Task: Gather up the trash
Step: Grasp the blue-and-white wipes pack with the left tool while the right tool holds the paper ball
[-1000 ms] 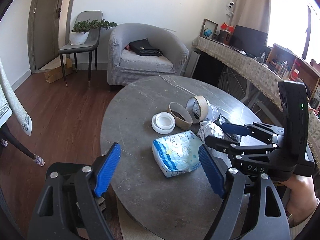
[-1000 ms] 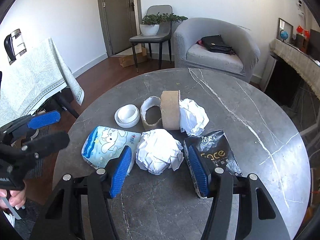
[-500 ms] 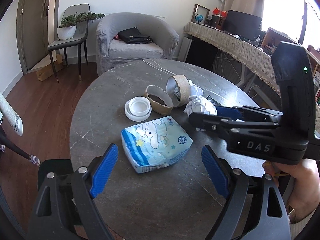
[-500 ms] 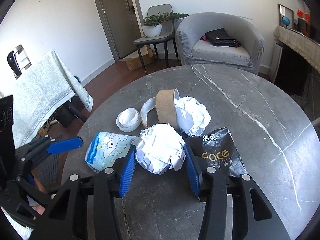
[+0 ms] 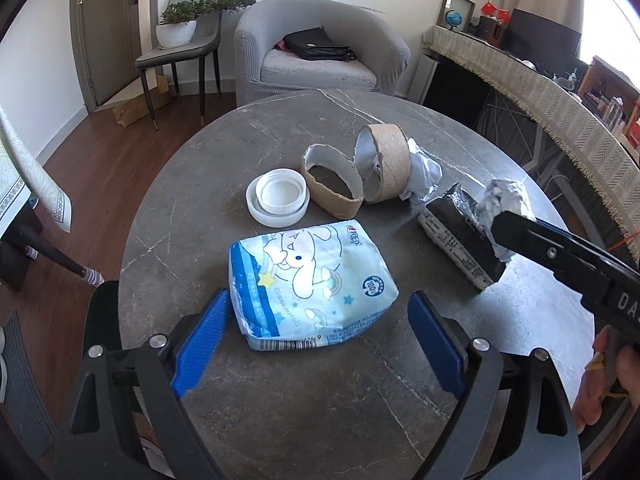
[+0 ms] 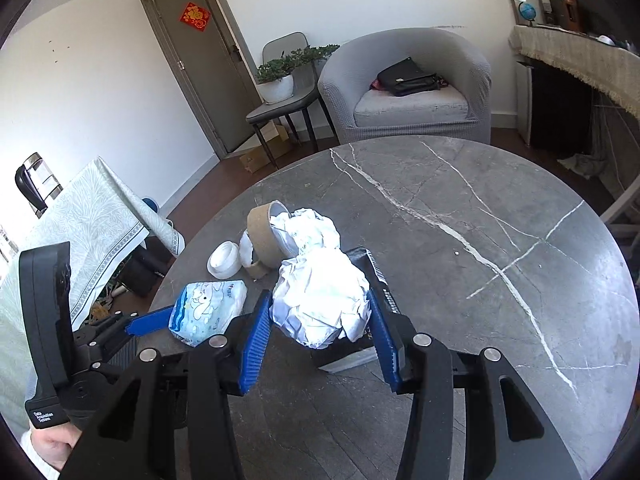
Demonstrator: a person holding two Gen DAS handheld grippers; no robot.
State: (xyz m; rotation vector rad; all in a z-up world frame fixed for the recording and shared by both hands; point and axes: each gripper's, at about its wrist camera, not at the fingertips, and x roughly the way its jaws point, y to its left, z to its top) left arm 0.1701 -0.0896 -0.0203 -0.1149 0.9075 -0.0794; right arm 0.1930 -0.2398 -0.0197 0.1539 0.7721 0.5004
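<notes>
My right gripper (image 6: 320,338) is shut on a crumpled white paper ball (image 6: 320,300) and holds it above the round grey table (image 6: 480,240); the ball also shows in the left wrist view (image 5: 506,204). My left gripper (image 5: 316,344) is open, its blue pads on either side of a light-blue tissue pack (image 5: 310,280) lying on the table. A black "face" tissue packet (image 5: 460,240), two cardboard tape rings (image 5: 332,186), a white lid (image 5: 278,202) and a second crumpled paper (image 6: 306,226) lie behind.
A grey armchair (image 5: 320,48) with a black bag, a chair with a potted plant (image 5: 180,30) and a sideboard (image 5: 540,92) stand beyond the table. A cloth-covered table (image 6: 80,232) stands to the left.
My right gripper closed on the white paper ball and lifted it off the table. My left gripper moved forward until its pads flank the blue tissue pack.
</notes>
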